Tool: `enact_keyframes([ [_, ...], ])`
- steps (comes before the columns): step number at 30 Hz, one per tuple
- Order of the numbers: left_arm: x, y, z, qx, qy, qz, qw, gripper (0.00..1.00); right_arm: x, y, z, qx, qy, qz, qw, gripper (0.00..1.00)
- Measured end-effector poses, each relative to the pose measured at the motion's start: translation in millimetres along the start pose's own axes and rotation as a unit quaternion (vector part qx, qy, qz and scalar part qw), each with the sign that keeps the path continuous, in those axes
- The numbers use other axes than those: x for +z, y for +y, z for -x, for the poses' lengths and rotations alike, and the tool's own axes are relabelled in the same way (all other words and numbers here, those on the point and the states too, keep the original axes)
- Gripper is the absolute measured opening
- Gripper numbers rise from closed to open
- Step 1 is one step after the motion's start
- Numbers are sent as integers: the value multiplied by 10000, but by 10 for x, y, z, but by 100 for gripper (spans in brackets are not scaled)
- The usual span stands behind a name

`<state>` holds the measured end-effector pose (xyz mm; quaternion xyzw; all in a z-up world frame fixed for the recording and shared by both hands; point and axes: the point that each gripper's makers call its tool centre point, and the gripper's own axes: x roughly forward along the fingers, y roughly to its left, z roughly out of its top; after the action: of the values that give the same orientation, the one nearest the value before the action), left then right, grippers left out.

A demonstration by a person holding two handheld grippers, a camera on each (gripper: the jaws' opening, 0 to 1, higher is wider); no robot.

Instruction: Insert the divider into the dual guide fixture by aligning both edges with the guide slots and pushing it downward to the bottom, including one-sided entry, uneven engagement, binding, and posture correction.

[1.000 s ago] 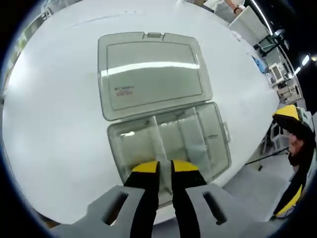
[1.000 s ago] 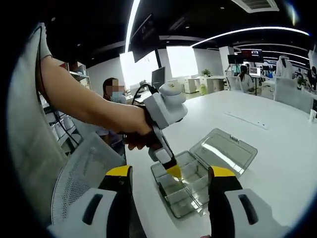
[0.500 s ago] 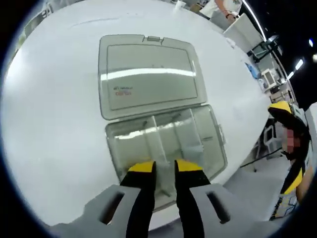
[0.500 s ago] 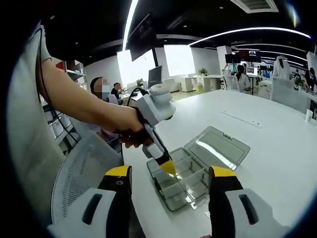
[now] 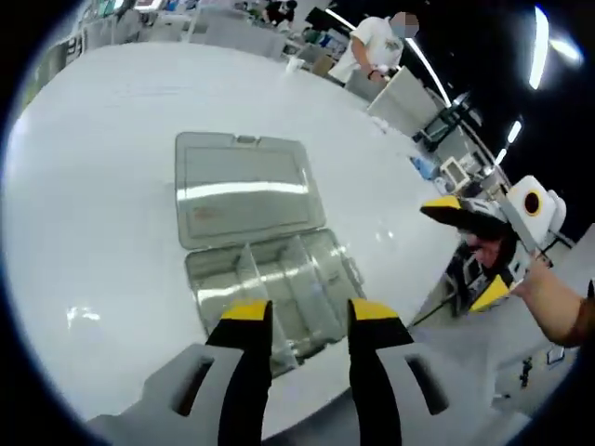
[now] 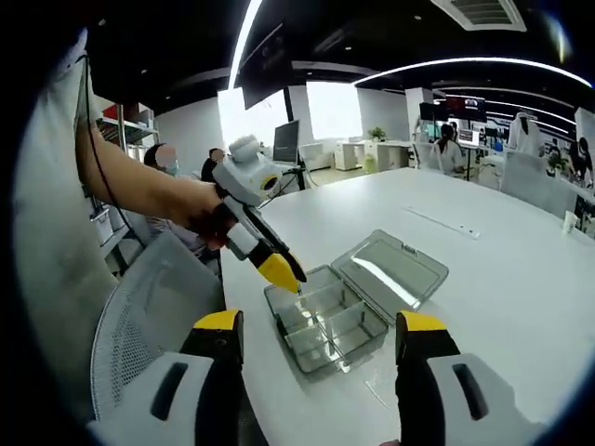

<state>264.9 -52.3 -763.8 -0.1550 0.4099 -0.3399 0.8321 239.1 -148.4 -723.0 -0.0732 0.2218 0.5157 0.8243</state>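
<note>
A clear plastic compartment box (image 5: pixel 316 302) lies on the white table (image 5: pixel 102 186) with its lid (image 5: pixel 244 184) folded flat open behind it. Clear dividers (image 5: pixel 249 276) stand inside the box, splitting it into cells. My left gripper (image 5: pixel 309 316) hovers over the box's near edge, open, with nothing between its yellow-tipped jaws. In the right gripper view the same box (image 6: pixel 327 318) and lid (image 6: pixel 392 269) lie ahead, and the left gripper (image 6: pixel 279 271) hangs just above the box's left end, held by a hand. My right gripper (image 6: pixel 318 323) is wide open and empty, well back from the box.
The right gripper (image 5: pixel 469 251) enters the left gripper view off the table's right edge. A mesh chair back (image 6: pixel 153 316) stands left of the table. A person in white (image 5: pixel 376 42) and desks are far off. Bare table surface surrounds the box.
My left gripper's jaws have spread from nearly shut over a divider to open, and the gripper has lifted back from the box. The right gripper stays open.
</note>
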Motion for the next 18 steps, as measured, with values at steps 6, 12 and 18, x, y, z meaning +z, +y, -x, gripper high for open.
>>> enact_keyframes([
  [6, -9, -135, 166, -300, -308, -180, 9989, 35, -53, -63, 102, -131, -25, 0, 9999, 65],
  [12, 7, -246, 270, -619, -713, -527, 9941, 43, -147, -110, 204, -204, -24, -86, 9998, 66],
  [18, -69, -285, 307, -740, -846, -869, 9899, 43, -206, -238, 302, -357, 34, -123, 9993, 66],
])
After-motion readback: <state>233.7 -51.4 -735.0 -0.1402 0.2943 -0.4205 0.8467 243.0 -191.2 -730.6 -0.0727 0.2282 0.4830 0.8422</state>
